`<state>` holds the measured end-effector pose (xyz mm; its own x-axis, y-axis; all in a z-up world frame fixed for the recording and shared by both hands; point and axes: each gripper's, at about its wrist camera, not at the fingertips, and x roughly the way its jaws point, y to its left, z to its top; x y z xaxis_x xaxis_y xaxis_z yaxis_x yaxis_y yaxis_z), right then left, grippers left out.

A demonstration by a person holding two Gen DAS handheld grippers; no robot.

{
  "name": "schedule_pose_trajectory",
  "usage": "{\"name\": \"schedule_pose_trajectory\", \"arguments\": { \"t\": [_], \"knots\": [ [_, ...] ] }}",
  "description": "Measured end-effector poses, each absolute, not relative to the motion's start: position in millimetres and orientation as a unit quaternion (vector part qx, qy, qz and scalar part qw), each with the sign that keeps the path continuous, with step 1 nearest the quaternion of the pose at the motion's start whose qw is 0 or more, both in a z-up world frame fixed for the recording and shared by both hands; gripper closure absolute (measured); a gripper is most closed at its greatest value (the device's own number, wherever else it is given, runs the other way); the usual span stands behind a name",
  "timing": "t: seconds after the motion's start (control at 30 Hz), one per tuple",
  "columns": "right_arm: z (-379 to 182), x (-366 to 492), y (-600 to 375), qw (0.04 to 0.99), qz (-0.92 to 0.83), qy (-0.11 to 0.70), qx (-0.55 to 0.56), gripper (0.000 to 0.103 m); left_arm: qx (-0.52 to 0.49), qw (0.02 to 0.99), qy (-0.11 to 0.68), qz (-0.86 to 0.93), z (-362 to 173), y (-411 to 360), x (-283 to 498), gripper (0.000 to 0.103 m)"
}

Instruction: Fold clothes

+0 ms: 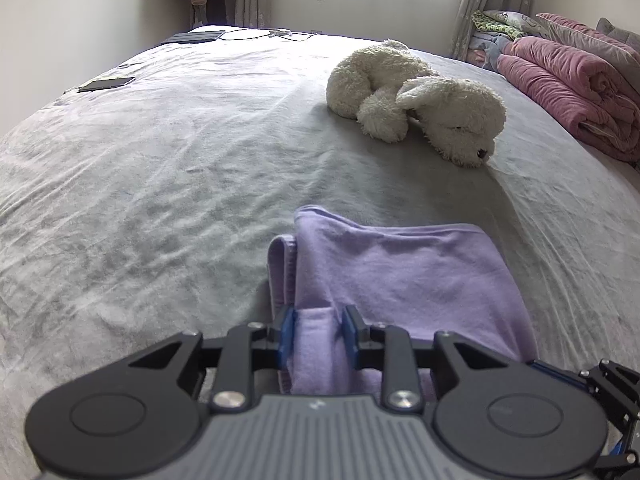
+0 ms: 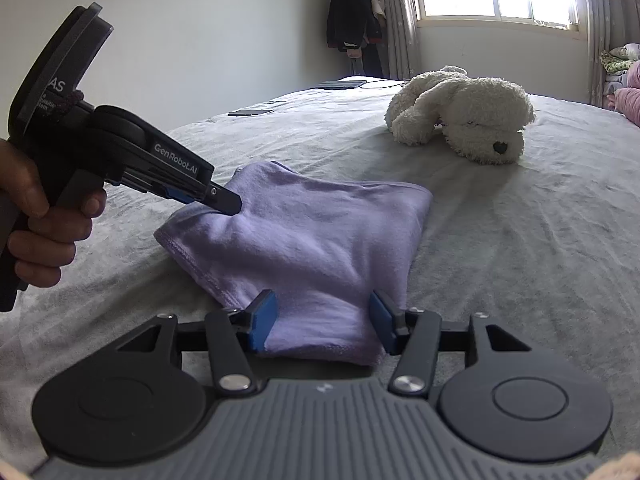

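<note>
Lilac knit garment point(image 2: 316, 240), folded w/ stitched hem, rumpled.

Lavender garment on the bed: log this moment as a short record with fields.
garment: lavender garment, folded into a compact bundle on the grey bedsheet
left hand-held gripper: jaws apart, a fold of cloth between the pads, no visible pinch
right hand-held gripper: jaws open, straddling the near edge
bystander item: white plush dog, beyond the garment, apart from it
far right: pink quilt, folded
</note>
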<state>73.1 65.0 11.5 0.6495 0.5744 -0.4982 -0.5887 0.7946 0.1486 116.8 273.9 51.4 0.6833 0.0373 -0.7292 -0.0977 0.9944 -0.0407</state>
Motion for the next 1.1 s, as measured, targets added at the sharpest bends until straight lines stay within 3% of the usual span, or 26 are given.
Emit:
{"name": "schedule_pose_trajectory", "arguments": {
  "t": [0.13, 0.4, 0.9, 0.97, 1.03, 1.1],
  "knots": [
    [11.7, 72.7, 64.4, 0.908, 0.322, 0.268, -0.011, 0.045, -0.045, 0.908, 0.413, 0.045, 48.8, 280.7, 120.4, 0.063],
    [12.8, 71.8, 60.9, 0.908, 0.323, 0.266, -0.002, 0.042, -0.114, 0.897, 0.427, 0.034, 47.2, 301.6, 120.7, 0.062],
    [25.5, 83.8, 41.9, 0.917, 0.291, 0.26, 0.087, 0.042, -0.104, 0.898, 0.428, 0.028, 48.1, 302.5, 115.3, 0.062],
    [29.4, 91.1, 46.3, 0.916, 0.289, 0.261, 0.092, 0.053, -0.104, 0.897, 0.428, 0.028, 48.2, 302.8, 114.9, 0.062],
    [33.7, 101.6, 56.1, 0.918, 0.288, 0.262, 0.081, 0.088, -0.104, 0.897, 0.428, 0.028, 48.2, 303.2, 114.6, 0.062],
    [35.9, 114.9, 67.2, 0.917, 0.288, 0.268, 0.067, 0.091, -0.103, 0.898, 0.428, 0.027, 48.2, 303.1, 114.2, 0.062]
  ]
}}
